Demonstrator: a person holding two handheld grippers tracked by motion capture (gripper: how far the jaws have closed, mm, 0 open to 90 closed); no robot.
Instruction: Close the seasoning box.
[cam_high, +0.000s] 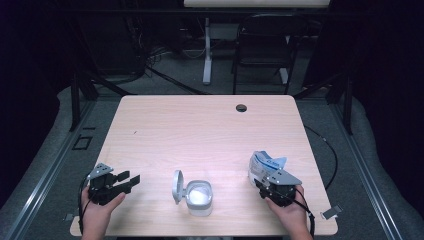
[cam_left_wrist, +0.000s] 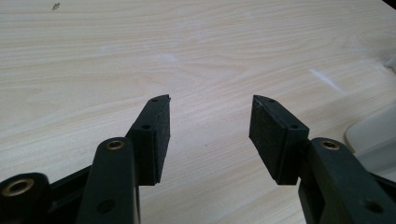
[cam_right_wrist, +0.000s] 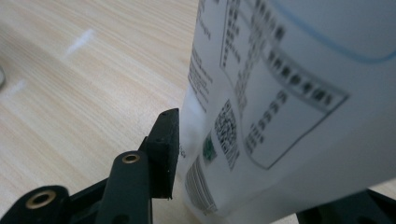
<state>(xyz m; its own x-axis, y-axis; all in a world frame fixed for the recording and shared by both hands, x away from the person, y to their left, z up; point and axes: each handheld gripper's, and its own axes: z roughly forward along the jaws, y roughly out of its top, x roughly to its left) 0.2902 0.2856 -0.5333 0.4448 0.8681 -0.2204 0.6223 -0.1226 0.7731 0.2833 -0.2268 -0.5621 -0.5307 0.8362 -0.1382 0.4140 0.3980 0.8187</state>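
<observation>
Overhead, I see the tub (cam_high: 200, 197) with its lid (cam_high: 177, 186) flipped open, white stuff inside, between my grippers. My left gripper (cam_left_wrist: 210, 123) shows jaws spread over bare table (cam_left_wrist: 140, 56). My right gripper (cam_right_wrist: 261, 154) has the pouch (cam_right_wrist: 289, 93) between loosened jaws, label blurred.

Open-lidded container (cam_high: 199, 196) on the table (cam_high: 200, 125) front-centre, printed pouch (cam_high: 265, 165) to its right.

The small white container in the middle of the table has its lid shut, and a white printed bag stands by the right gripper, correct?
Not quite: the small white container has its lid flipped open, as the high view shows. The white printed bag does stand by the right gripper.
</observation>
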